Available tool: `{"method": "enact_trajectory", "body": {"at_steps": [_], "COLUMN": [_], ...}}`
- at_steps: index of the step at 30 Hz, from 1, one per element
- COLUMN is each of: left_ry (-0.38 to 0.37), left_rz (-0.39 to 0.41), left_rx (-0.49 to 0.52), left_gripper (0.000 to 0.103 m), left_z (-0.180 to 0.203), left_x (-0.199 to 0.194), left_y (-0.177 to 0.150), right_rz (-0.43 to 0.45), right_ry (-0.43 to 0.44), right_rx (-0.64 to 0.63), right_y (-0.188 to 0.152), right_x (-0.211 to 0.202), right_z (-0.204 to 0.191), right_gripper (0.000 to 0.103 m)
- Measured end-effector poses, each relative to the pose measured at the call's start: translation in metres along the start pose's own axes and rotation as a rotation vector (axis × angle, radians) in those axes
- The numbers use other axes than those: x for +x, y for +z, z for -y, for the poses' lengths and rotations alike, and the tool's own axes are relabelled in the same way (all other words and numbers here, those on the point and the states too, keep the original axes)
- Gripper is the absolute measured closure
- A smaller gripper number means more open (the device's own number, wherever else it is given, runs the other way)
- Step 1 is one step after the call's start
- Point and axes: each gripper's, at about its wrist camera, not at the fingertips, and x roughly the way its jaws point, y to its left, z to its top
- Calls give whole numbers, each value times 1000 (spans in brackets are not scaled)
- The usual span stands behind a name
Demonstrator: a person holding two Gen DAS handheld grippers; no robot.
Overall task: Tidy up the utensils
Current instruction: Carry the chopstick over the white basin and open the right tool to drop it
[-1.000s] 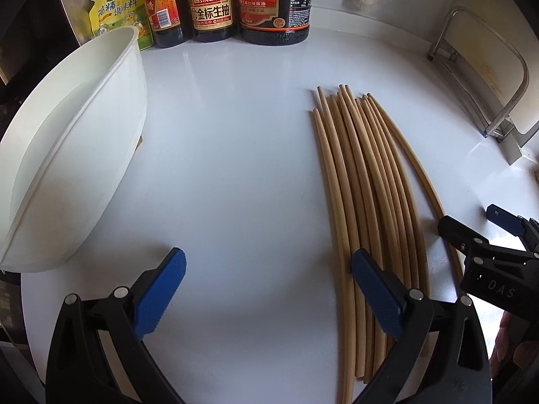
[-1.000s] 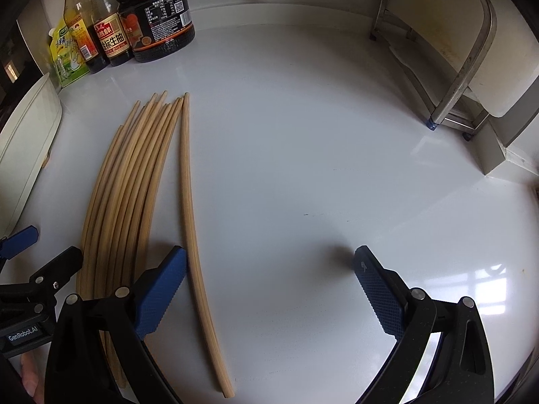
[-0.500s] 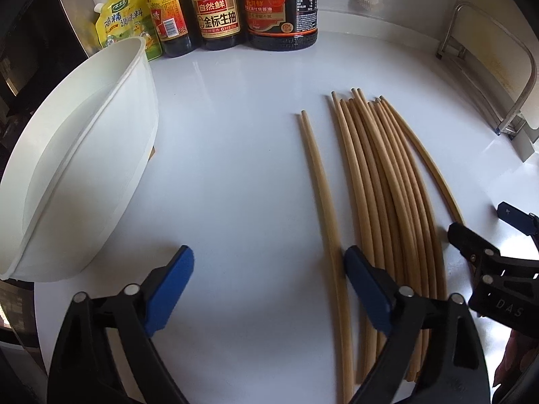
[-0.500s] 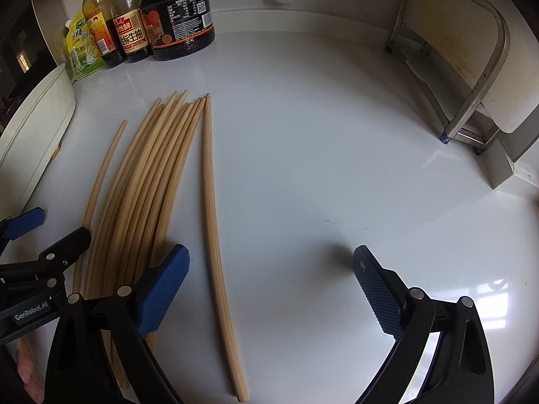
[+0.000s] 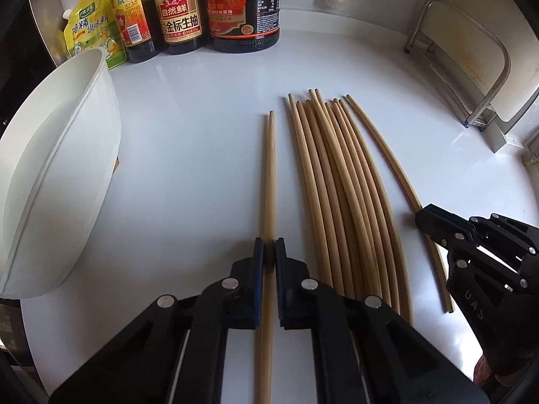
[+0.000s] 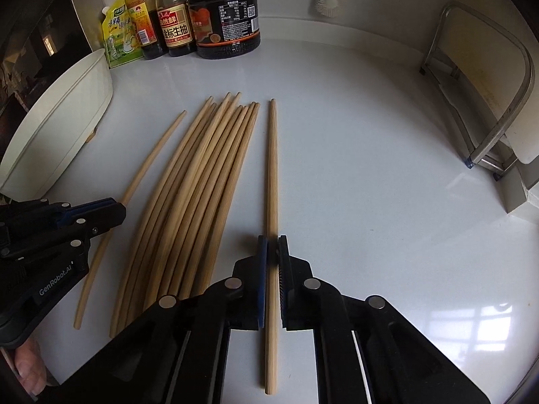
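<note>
Two single chopsticks were clamped, one by the left gripper (image 5: 268, 256) and one by the right gripper (image 6: 272, 252). Between the grippers, a bundle of about nine chopsticks (image 5: 340, 202) was laid on the worktop (image 5: 188, 168). Beyond stood three bottles (image 5: 182, 13).

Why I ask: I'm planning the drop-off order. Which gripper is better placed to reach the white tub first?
Left, probably. The left gripper, shut on the leftmost chopstick, is on the side of the white tub. The right gripper holds the rightmost chopstick, with the loose bundle between it and the tub.
</note>
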Motion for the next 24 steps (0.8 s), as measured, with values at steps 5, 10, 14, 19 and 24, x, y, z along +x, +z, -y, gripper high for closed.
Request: {"method": "enact_trajectory", "body": {"at_steps": [5,10,14,19,24], "left_ry": [-28,-48,-53,-13,20], "left_rz": [20,66,112,171,192], "left_rx": [-5,-13,-29,-51,-96], "left_gripper": [96,96,96,96,96], "left_z": [-7,-22,-47,-93,-155], "left_x": [-14,-43,-72,-102,-117], "left_y": [8,24,37,52,60], "right_rz": [-11,21,59,101,134], "right_ry": [38,53,79,122,164], "right_rx": [75,127,131,96,19], "right_y": [2,10,27,62,101], "right_x": [-10,-36,-56,-72,-77], "right_z": [5,-1,-24,-73,-138], "right_gripper": [97,97,97,97,97]}}
